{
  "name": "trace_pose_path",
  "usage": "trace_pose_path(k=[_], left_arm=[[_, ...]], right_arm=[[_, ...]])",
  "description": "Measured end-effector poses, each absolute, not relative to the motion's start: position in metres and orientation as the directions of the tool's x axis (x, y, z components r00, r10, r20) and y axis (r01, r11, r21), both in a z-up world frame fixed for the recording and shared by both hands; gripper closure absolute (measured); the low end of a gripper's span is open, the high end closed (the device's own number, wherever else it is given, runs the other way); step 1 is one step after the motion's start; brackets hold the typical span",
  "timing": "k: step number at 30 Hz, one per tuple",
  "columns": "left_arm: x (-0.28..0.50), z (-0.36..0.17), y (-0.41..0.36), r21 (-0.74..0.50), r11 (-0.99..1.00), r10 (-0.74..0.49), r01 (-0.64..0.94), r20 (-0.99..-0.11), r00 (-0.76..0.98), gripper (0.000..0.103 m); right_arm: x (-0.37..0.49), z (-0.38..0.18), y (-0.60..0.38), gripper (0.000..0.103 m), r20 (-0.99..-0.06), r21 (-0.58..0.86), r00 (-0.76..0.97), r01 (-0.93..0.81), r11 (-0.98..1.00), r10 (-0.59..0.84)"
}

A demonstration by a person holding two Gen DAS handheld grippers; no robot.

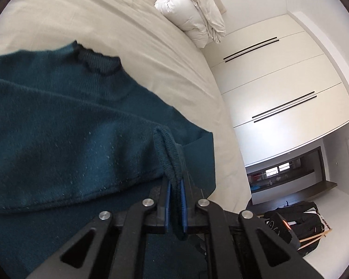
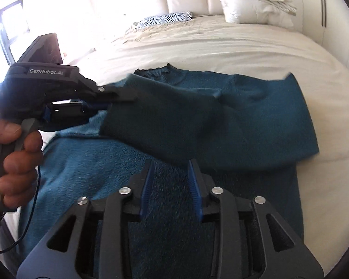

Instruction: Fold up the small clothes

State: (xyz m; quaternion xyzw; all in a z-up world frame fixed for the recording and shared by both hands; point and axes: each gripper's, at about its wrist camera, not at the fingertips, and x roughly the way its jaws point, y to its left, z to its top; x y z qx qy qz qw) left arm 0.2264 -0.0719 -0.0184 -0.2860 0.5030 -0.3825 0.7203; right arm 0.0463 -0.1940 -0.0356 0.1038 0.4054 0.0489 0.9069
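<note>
A dark teal knit sweater (image 2: pixel 256 121) lies on a cream bed (image 2: pixel 221 44), its collar (image 2: pixel 156 72) toward the headboard. My left gripper (image 1: pixel 175 183) is shut on the ribbed cuff (image 1: pixel 172 155) of a sleeve and holds it above the sweater body (image 1: pixel 58 121). In the right wrist view the left gripper (image 2: pixel 111 103) comes in from the left, carrying the sleeve (image 2: pixel 162 121) across the chest. My right gripper (image 2: pixel 171 174) is open and empty, hovering low over the sweater's lower part (image 2: pixel 93 162).
A folded white duvet (image 2: pixel 253 2) and a zebra-print pillow (image 2: pixel 167 19) lie at the head of the bed. White wardrobe doors (image 1: pixel 279 88) stand beside the bed. A dark bag (image 1: pixel 295 223) sits on the floor.
</note>
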Motion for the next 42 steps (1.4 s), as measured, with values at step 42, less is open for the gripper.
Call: trace_pose_path(k=[42], left_arm=[[0.237, 0.143, -0.048, -0.688, 0.511, -0.855, 0.515, -0.341, 0.392, 0.096]], right_arm=[[0.018, -0.083, -0.256, 0.052, -0.726, 0.442, 0.636, 0.142, 0.885, 0.261]])
